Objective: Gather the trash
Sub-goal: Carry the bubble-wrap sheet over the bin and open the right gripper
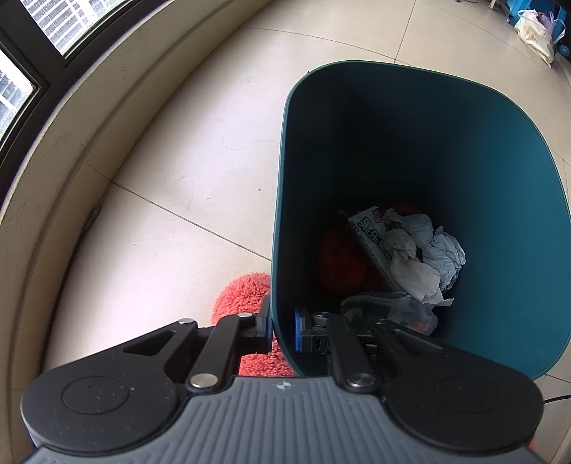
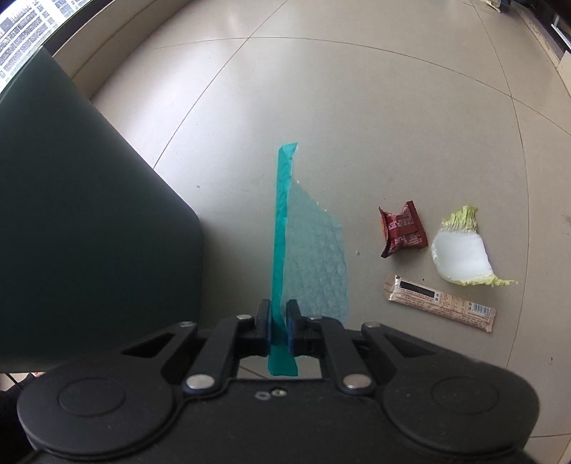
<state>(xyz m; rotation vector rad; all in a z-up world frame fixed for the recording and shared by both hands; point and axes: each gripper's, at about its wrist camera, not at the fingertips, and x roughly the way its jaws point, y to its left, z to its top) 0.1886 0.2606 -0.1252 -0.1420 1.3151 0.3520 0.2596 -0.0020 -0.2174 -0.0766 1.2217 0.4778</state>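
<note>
The left gripper (image 1: pixel 282 330) is clamped on the near wall of the teal trash bin (image 1: pixel 481 150): one finger sits outside the wall and the other inside. At the bottom of the bin lie crumpled white tissues (image 1: pixel 424 255), a printed box (image 1: pixel 371 235) with Chinese characters that I cannot read, something dark red (image 1: pixel 339 260) and a clear plastic piece (image 1: pixel 410 310). Just beside the bin, touching its outer wall near the outside finger, is a fluffy coral-pink cloth (image 1: pixel 242 296) on the tiled floor (image 1: pixel 185 150). A window ledge (image 1: pixel 64 150) curves along the left side, and far away at the top right stands a white bag (image 1: pixel 535 32).

The right gripper (image 2: pixel 277 323) is closed on a teal plastic bag (image 2: pixel 282 228), which stands up between the fingers; a pale bubble-textured sheet (image 2: pixel 317 257) is attached on its right side. On the left the dark side of the bin (image 2: pixel 89 214) fills the view, near the gripper. On the floor (image 2: pixel 357 107) to the right, well apart from the fingers, lie three more pieces of trash: a dark red snack wrapper (image 2: pixel 401 233), a piece of cabbage (image 2: pixel 464 250) with a white stem and green edges, and a long beige bar wrapper (image 2: pixel 439 301) with a barcode and small print, too small to read.
</note>
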